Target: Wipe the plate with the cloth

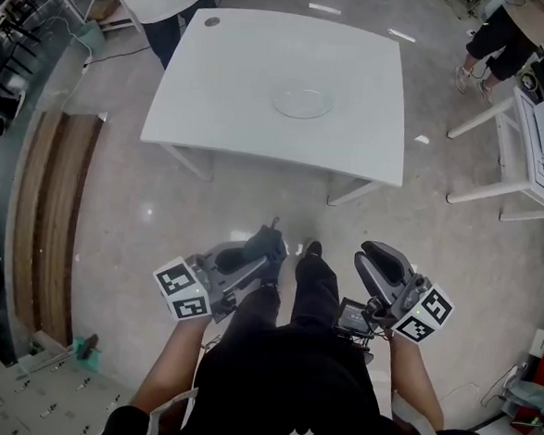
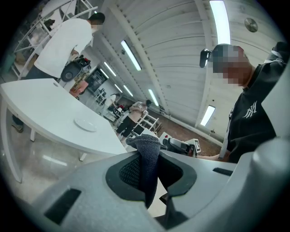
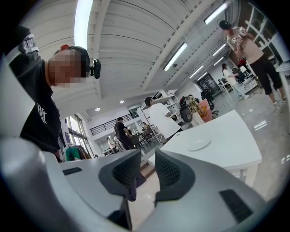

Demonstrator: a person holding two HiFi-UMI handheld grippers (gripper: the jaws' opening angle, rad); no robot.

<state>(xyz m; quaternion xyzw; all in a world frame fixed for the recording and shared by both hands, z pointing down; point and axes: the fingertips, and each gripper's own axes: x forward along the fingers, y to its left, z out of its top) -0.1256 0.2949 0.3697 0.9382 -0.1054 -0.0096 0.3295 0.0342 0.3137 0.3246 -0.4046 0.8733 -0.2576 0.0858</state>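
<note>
A clear glass plate (image 1: 303, 103) lies on the white table (image 1: 216, 87), well ahead of both grippers. Down by the person's legs, my left gripper (image 1: 270, 242) is shut on a dark blue-grey cloth (image 1: 265, 236). In the left gripper view the cloth (image 2: 147, 158) stands up between the jaws of the gripper (image 2: 149, 152), with the plate (image 2: 85, 124) far off at the left. My right gripper (image 1: 373, 254) is held low on the right. Its jaws (image 3: 144, 156) stand a narrow gap apart with nothing between them, and the plate (image 3: 198, 144) shows beyond.
A person in a white top (image 1: 166, 0) stands at the table's far left corner. Another person (image 1: 498, 42) is at the far right, near a second white table (image 1: 538, 138). A wooden strip (image 1: 58, 216) runs along the floor at left. Shiny floor separates me from the table.
</note>
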